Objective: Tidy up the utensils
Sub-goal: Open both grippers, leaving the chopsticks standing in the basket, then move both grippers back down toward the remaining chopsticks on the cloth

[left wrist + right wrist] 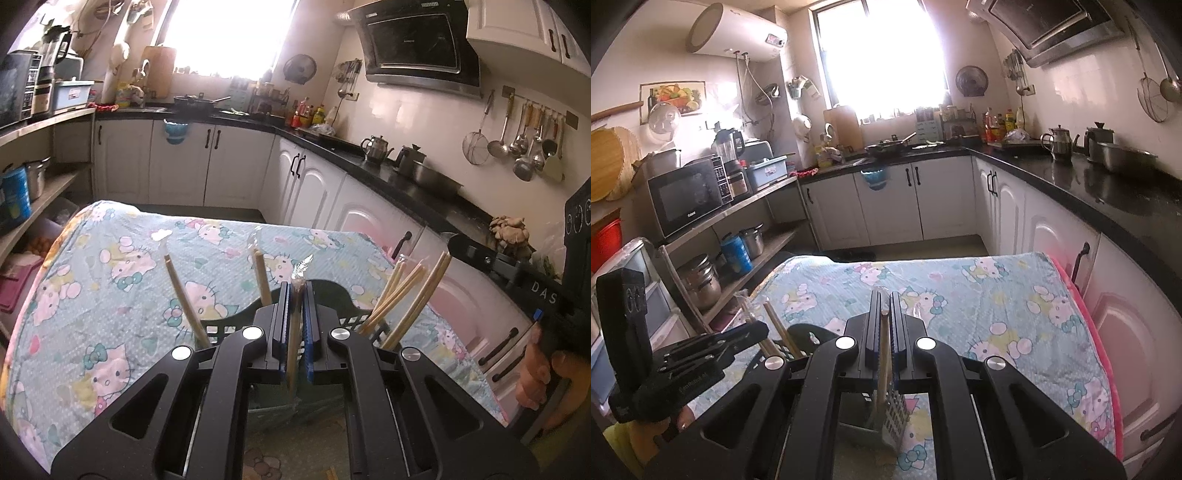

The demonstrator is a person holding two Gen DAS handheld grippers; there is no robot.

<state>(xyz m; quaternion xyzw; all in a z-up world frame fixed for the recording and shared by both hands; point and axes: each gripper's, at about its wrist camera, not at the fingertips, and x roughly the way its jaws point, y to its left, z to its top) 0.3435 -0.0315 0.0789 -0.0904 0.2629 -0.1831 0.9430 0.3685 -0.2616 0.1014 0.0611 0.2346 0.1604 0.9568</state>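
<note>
We list: our left gripper (295,295), black with blue pads, jaws clamped on a pale wooden chopstick in a clear wrapper (294,347), held over a dark slotted plastic utensil basket (236,325). More bare wooden chopsticks (402,295) stand tilted in that basket. Our right gripper (885,306) is likewise closed on a second pale wooden chopstick (884,354). Beneath both lies the light-blue cartoon-cat printed tablecloth (997,295).
</note>
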